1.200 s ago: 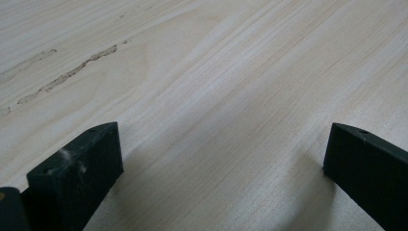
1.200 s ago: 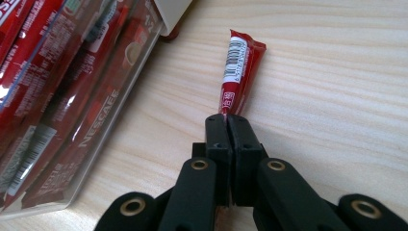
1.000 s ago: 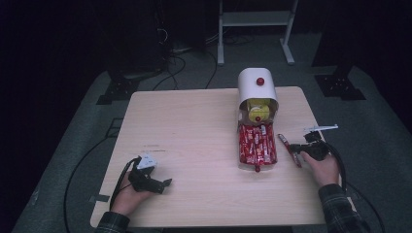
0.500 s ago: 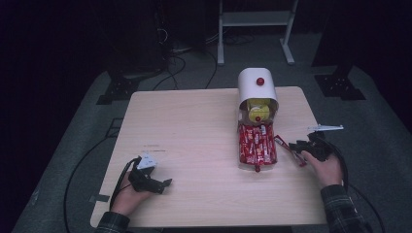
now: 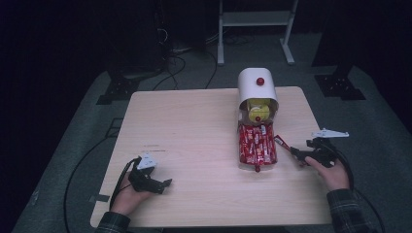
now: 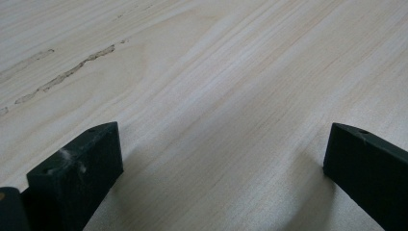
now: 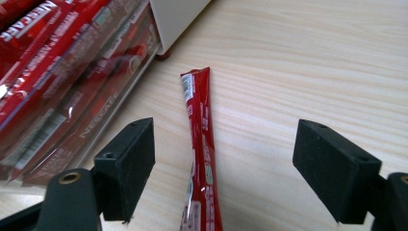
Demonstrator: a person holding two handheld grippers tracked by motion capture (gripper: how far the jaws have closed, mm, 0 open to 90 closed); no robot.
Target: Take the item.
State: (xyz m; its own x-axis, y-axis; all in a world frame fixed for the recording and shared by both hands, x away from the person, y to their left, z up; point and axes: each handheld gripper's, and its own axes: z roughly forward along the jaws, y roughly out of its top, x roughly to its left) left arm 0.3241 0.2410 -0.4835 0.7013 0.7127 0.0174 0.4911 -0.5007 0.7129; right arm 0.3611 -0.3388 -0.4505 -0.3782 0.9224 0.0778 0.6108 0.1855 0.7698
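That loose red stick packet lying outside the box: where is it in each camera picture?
High view: the red stick packet lies right of centre, between the clear tray and the right gripper.
Right gripper view: packet at centre, untouched between the open jaws.
Left gripper view: bare table.
Shared landmark: the tray.

High view: table [image 5: 194, 131] lit evenly from above, surroundings near black, image soft and slightly noisy. Gripper views bright; wood grain sharp, jaws up close blurred, soft shadows beneath them. Mild glare on red packets [image 7: 57, 57].
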